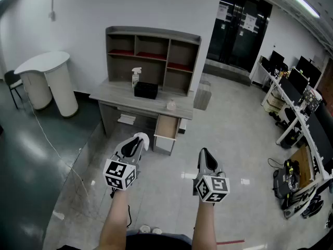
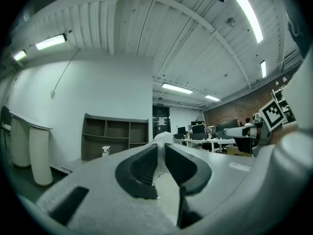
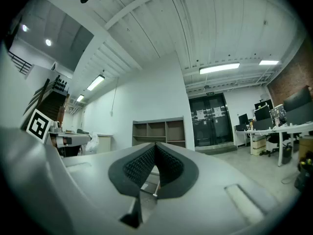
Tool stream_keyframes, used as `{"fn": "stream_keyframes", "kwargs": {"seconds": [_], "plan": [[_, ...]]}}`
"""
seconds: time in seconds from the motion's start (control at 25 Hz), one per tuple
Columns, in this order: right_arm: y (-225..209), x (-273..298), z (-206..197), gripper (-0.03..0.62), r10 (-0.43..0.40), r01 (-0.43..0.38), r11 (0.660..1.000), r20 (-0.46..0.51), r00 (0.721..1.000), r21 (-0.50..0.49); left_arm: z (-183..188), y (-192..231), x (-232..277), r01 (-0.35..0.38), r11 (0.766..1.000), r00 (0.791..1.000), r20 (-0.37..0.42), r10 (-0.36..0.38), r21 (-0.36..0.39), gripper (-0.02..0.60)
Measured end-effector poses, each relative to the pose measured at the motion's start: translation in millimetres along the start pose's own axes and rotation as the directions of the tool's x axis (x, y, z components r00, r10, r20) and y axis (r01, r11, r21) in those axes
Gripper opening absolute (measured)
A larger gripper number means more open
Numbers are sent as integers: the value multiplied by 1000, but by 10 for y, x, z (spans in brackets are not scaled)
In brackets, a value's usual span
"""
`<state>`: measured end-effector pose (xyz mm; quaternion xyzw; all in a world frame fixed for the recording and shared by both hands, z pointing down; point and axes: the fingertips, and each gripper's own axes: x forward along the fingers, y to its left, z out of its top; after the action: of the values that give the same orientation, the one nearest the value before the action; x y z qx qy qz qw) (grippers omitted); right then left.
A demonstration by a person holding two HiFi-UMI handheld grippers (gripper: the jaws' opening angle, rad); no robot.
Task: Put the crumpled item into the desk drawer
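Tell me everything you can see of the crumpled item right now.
The crumpled item is white, thin and wrinkled, like paper or tissue; I cannot tell which. It is pinched between the jaws of the left gripper. A rumpled tuft sticks out past the jaw tips, and a fold hangs down between the pads. It is in the air above the floor, well short of the desk. Only the jaws touch it.

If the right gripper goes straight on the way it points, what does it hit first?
Nothing close: the right gripper has open floor ahead. The first thing in line looks like the desk with its shelf unit, though distance is unclear.
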<state>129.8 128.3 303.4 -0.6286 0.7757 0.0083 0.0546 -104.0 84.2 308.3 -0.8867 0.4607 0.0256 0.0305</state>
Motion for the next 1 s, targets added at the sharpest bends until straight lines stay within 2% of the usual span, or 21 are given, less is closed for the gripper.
{"fn": "stream_keyframes", "kwargs": {"seconds": [0.64, 1.0], "plan": [[-9, 161, -110, 11, 3, -3, 999, -2, 1000, 39, -149, 150, 138, 8, 1000, 1000, -19, -8, -16, 52], [12, 248, -124, 11, -53, 53, 998, 8, 999, 45, -169, 399, 279, 29, 999, 1000, -5, -29, -23, 52]]}}
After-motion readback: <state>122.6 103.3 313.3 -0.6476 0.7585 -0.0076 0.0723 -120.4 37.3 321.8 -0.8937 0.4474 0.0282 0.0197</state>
